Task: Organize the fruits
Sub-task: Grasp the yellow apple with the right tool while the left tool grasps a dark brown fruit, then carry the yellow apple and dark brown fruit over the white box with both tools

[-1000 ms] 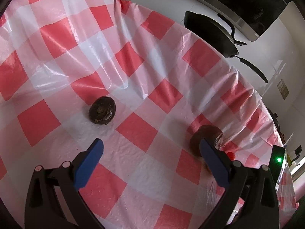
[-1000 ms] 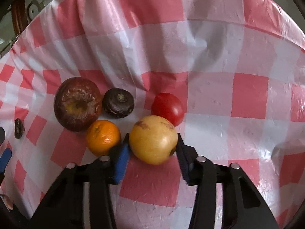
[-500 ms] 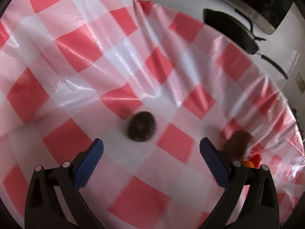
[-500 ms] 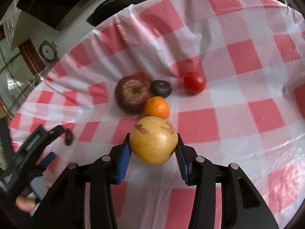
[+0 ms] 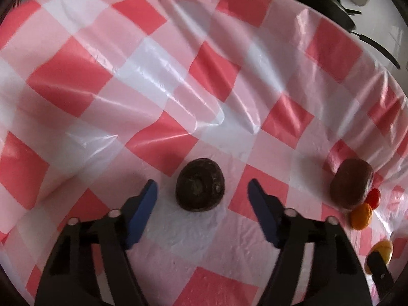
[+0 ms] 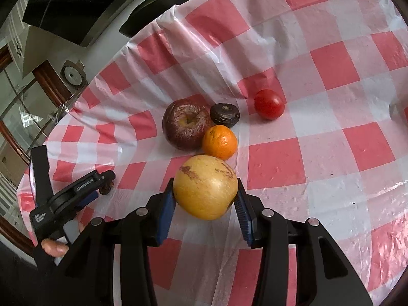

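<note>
Two jaws of the left gripper [image 5: 201, 191] stand spread, the dark fruit [image 5: 200, 185] centred between them at twelve o'clock, while the right gripper [image 6: 205, 204] pinches a yellow apple [image 6: 205, 187].

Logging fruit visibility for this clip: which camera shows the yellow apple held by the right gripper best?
The right wrist view: the yellow apple fills the centre, clamped in the right gripper, skin blemishes clear. The left wrist view shows only a small yellow sliver of it at the lower right edge, partly behind a dark gripper finger.
</note>
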Demonstrator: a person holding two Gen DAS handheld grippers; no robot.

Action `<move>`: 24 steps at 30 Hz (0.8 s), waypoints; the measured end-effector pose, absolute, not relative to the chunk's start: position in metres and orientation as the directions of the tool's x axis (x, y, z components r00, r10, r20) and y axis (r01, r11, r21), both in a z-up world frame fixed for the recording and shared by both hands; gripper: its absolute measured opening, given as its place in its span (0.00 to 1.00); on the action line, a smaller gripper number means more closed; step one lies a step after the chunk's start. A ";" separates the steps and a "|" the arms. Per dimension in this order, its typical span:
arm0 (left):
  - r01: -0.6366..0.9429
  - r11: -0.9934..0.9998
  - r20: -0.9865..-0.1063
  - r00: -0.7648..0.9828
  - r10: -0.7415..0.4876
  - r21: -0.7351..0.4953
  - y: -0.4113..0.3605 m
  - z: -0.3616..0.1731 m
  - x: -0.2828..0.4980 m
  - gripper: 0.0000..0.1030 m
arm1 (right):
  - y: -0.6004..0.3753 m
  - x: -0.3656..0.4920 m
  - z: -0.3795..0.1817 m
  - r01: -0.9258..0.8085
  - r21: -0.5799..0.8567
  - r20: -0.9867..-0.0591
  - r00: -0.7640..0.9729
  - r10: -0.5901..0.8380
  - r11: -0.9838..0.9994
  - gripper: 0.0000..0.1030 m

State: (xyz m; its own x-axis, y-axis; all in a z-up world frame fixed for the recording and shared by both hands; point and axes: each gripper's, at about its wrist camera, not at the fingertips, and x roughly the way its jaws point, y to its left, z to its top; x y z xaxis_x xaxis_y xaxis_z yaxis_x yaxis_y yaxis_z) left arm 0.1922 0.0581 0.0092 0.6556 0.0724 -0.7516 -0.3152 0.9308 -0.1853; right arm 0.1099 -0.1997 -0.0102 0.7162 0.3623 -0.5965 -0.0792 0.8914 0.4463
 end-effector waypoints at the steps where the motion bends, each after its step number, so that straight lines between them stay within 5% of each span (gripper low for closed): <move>1: -0.321 0.930 -0.751 0.656 0.079 -0.182 0.060 0.009 0.194 0.61 | -0.200 0.110 -0.010 -0.078 0.447 -0.597 0.716 0.362 0.891 0.43; 4: -0.318 0.933 -0.755 0.650 0.087 -0.167 0.063 0.009 0.199 0.57 | -0.199 0.110 -0.010 -0.080 0.446 -0.598 0.715 0.363 0.891 0.43; 7: -0.306 0.935 -0.752 0.656 0.071 -0.179 0.063 0.008 0.198 0.37 | -0.199 0.109 -0.010 -0.081 0.446 -0.599 0.713 0.364 0.891 0.43; 24: -0.260 0.930 -0.652 0.758 0.029 -0.261 0.056 0.034 0.154 0.36 | -0.209 0.109 -0.013 -0.093 0.503 -0.559 0.723 0.405 0.860 0.43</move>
State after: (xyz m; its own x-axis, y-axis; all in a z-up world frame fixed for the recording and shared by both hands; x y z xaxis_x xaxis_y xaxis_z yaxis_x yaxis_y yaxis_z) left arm 0.1537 0.0565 0.0340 0.7580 0.0295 -0.6516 -0.2604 0.9296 -0.2608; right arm 0.1094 -0.2091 -0.0128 0.7231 0.4051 -0.5595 -0.0928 0.8596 0.5025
